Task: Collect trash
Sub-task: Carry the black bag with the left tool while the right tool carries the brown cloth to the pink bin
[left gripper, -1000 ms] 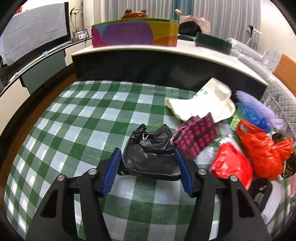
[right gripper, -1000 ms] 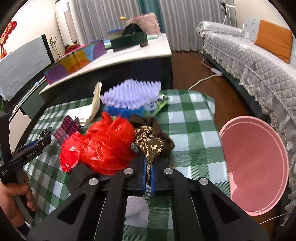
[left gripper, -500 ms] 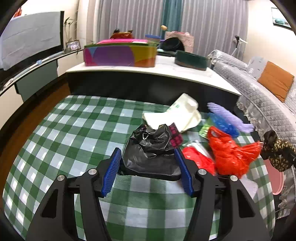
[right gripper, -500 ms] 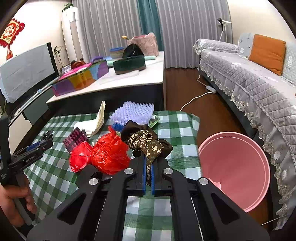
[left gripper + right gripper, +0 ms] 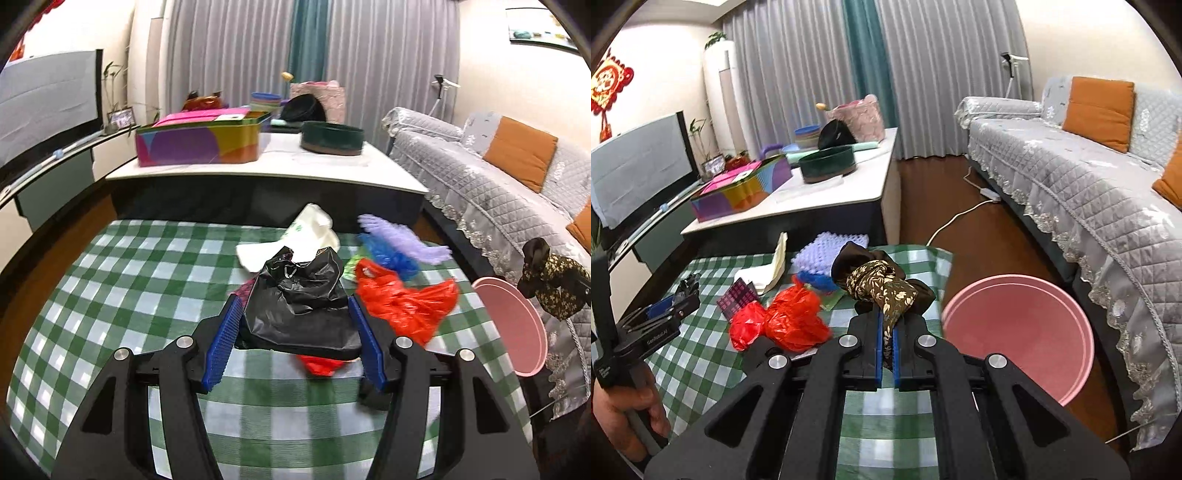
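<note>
My left gripper (image 5: 295,314) is shut on a black plastic bag (image 5: 299,299) and holds it above the green checked table (image 5: 147,280). My right gripper (image 5: 886,325) is shut on a brown floral cloth bundle (image 5: 882,284), held in the air left of the pink bin (image 5: 1019,332). The bundle also shows at the right edge of the left wrist view (image 5: 554,280), above the pink bin (image 5: 509,325). Red plastic bags (image 5: 783,321), a blue bag (image 5: 388,254), a lilac bubble sheet (image 5: 827,251), a white bag (image 5: 295,236) and a magenta patterned packet (image 5: 737,299) lie on the table.
A white-topped counter (image 5: 280,166) with a colourful tin (image 5: 199,140) and a dark round box (image 5: 332,138) stands behind the table. A grey quilted sofa (image 5: 1089,192) with orange cushions runs along the right. The bin stands on the wooden floor (image 5: 979,236) between table and sofa.
Both grippers have risen and pulled back. The black bag and the floral bundle have lifted off the table with them, and the bundle has moved toward the pink bin.
</note>
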{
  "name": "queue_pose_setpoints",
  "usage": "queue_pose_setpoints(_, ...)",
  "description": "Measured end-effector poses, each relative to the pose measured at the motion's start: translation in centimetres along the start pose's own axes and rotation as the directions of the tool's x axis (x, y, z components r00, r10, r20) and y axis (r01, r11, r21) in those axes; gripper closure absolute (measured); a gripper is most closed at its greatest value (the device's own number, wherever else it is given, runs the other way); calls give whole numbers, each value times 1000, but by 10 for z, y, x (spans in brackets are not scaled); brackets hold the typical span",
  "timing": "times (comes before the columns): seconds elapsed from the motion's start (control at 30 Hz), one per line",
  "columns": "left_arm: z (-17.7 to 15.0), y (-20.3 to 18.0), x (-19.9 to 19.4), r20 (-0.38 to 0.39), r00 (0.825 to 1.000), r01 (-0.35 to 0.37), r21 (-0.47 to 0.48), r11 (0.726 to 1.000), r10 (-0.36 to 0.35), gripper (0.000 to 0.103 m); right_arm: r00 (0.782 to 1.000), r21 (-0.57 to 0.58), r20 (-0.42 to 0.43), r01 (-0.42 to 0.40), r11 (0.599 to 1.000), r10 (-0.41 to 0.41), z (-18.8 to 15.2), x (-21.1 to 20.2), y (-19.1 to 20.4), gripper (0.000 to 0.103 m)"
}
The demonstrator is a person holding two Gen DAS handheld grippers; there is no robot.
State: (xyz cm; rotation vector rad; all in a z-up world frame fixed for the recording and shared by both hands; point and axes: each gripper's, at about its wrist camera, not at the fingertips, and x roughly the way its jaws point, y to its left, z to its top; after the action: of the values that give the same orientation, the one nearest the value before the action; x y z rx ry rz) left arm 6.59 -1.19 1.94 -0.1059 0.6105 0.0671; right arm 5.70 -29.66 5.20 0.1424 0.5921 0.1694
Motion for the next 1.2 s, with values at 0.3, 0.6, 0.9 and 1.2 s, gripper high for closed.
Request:
queue_pose_setpoints(0.3, 2, -42, -1, 28, 997, 74, 50, 996, -76, 45, 995, 19, 48, 84, 996, -85, 5, -18, -35, 99)
queue_pose_setpoints(0.6, 5, -92, 1, 32, 986, 162, 115, 980, -167, 45, 983, 84, 75, 163, 983, -169, 14, -25, -83, 99)
queue_pose_setpoints(0.9, 8, -141, 16, 13, 968, 243, 173, 955, -249, 45, 971, 158, 69, 218, 963, -231, 20, -24, -123, 99)
queue_pose_setpoints(1.2, 12, -189, 34, -7, 947, 314, 218, 924, -320, 45, 965, 186, 42, 248, 951, -260, 18, -15, -142, 99)
